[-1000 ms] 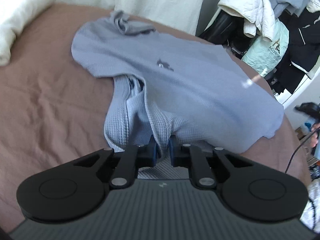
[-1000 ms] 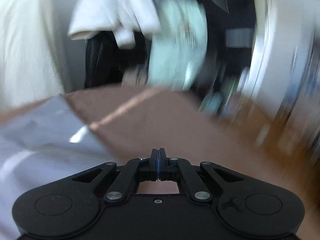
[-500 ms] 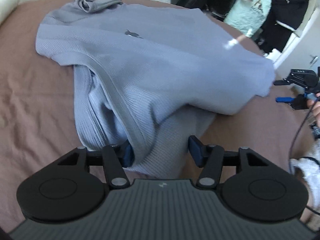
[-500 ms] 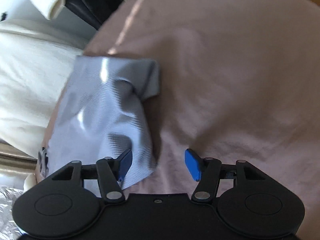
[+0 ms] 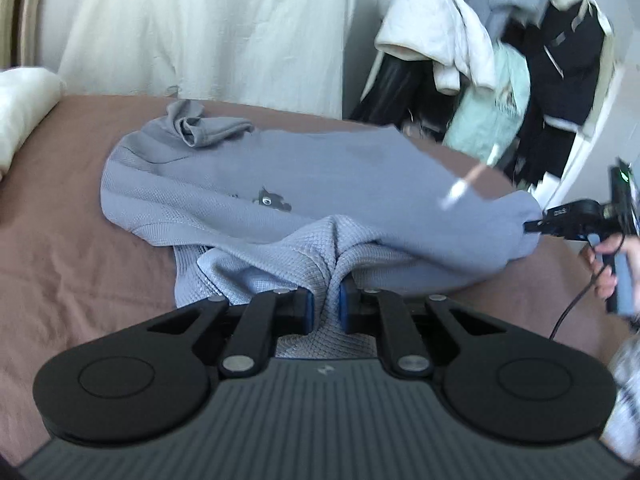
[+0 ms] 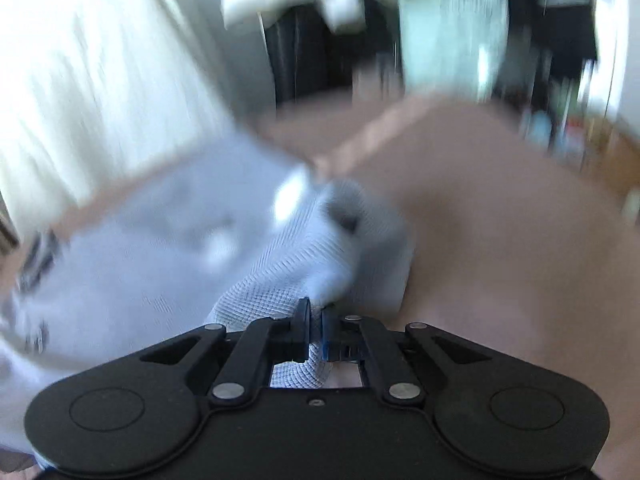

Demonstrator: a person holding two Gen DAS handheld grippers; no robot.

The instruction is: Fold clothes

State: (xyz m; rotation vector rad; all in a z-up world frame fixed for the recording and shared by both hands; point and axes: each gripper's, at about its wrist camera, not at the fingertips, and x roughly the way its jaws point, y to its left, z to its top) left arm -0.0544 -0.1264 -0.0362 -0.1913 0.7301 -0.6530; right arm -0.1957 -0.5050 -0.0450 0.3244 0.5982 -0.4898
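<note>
On brown bedsheet (image 5: 72,280): grey-blue waffle-knit top (image 5: 320,184) stretching toward twelve o'clock, left gripper (image 5: 325,306) closing on hem, right gripper (image 6: 316,330) clamping corner.

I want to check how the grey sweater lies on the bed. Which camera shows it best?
The left wrist view: the sweater lies sharp and nearly whole across the bed, one bunched fold between the closing left gripper. The right wrist view is blurred and shows only the corner pinched in the right gripper.
</note>
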